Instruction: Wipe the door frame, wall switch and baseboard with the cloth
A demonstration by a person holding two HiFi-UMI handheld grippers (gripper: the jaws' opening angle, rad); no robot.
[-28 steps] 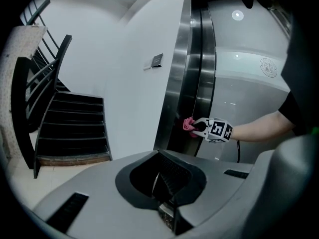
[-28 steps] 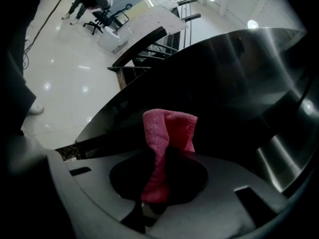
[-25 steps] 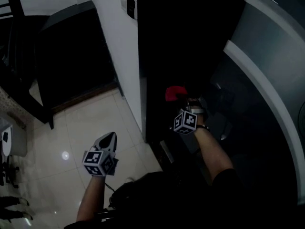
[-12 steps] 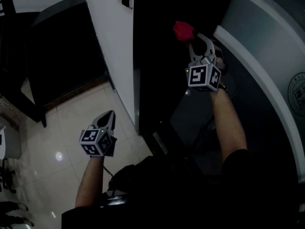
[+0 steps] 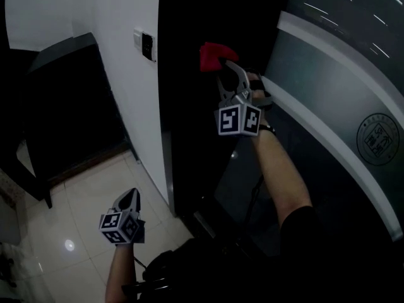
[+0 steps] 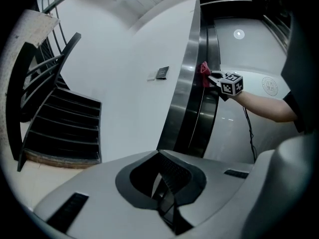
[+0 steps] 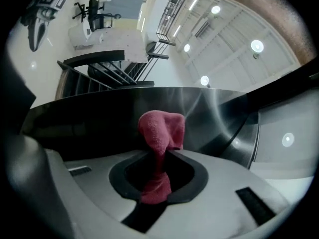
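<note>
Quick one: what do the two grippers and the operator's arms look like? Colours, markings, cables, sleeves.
The left gripper and right gripper match: light grey curved fingers with dark inner pads, each with a white cube bearing black square markers. A thin dark cable hangs under the right forearm. Dark short sleeve; forearms bare.

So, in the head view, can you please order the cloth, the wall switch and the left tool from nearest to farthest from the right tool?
1. The cloth: red, pinched in the right tool, up against the dark door frame.
2. The wall switch: to the left, on the white wall.
3. The left tool: low at the left, over the floor.
</note>
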